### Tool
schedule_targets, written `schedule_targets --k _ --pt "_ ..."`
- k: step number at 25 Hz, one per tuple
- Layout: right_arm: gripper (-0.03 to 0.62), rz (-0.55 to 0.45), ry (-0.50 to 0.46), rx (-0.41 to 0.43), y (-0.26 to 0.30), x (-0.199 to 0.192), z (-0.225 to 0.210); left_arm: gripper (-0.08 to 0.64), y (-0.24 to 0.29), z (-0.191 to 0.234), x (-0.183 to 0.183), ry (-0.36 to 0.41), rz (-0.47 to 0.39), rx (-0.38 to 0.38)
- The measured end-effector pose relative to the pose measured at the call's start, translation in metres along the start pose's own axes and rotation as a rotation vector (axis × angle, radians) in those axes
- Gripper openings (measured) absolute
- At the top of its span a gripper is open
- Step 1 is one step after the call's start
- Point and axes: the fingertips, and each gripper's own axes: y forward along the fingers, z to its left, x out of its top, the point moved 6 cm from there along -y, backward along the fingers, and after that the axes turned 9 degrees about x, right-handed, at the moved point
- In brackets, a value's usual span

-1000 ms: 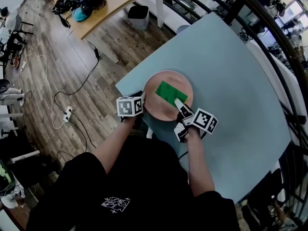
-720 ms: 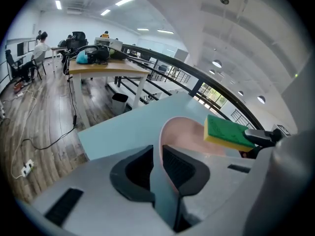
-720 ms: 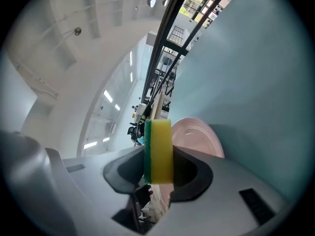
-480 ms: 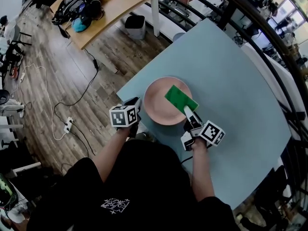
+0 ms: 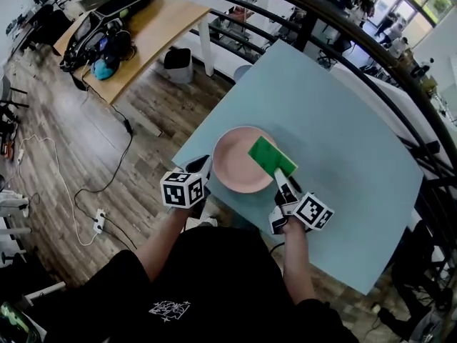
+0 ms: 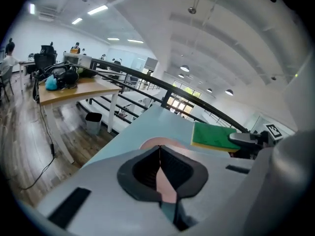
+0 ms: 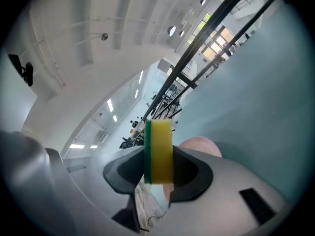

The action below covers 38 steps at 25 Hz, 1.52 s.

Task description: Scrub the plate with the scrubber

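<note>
- One pink plate (image 5: 234, 164) is sitting on the light blue table (image 5: 343, 120), close to the table's near-left corner.
- Green side up in the head view, the scrubber (image 5: 271, 156) is hanging over the right part of the plate; whether it is touching the plate is not clear.
- Gripping the scrubber's near end, the right gripper (image 5: 279, 175) is clamping the yellow-and-green sponge edge-on between its dark jaws, as its own view is showing.
- At the plate's left rim, the left gripper (image 5: 202, 166) is pinching down, its jaws meeting at the tips with a pink sliver of plate showing between them.
- Both forearms are reaching in from the near side, coming out of black sleeves.
- Far to the left, a wooden desk (image 5: 161, 20) is carrying dark bags (image 5: 100, 41), with a dark bin (image 5: 175, 58) standing beside it.
- Cables (image 5: 78, 181) are trailing across the wooden floor at the left.
</note>
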Motion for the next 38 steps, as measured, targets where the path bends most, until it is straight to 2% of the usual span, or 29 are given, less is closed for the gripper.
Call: schedule_targets --k 3,9,17,21,23,30,33,38 --pt "0.130 -0.083 -0.072 -0.039 -0.011 0.005 0.020 0.009 -0.013 -0.001 0.014 0.042 -0.049 -0.048" --pt "0.130 -0.187 -0.243 -0.100 -0.032 0.010 0.067 0.009 -0.037 0.002 0.033 0.078 -0.114 -0.126" --pt "0.130 -0.281 -0.404 -0.169 -0.055 -0.011 0.126 0.009 -0.072 0.012 0.050 0.117 -0.198 -0.203" --pt "0.130 -0.285 -0.522 -0.208 -0.063 -0.025 0.156 0.009 -0.092 0.015 0.048 0.128 -0.228 -0.225" --pt "0.130 -0.280 -0.565 -0.213 -0.062 -0.024 0.164 0.009 -0.100 0.013 0.052 0.134 -0.248 -0.228" --pt "0.130 -0.281 -0.622 -0.205 -0.069 -0.005 0.174 0.009 -0.125 0.000 0.063 0.179 -0.316 -0.199" --pt "0.130 -0.279 -0.641 -0.201 -0.077 0.005 0.174 0.009 -0.132 -0.007 0.065 0.175 -0.343 -0.191" --pt "0.130 -0.287 -0.733 -0.214 -0.090 0.024 0.182 0.009 -0.138 -0.018 0.078 0.171 -0.401 -0.165"
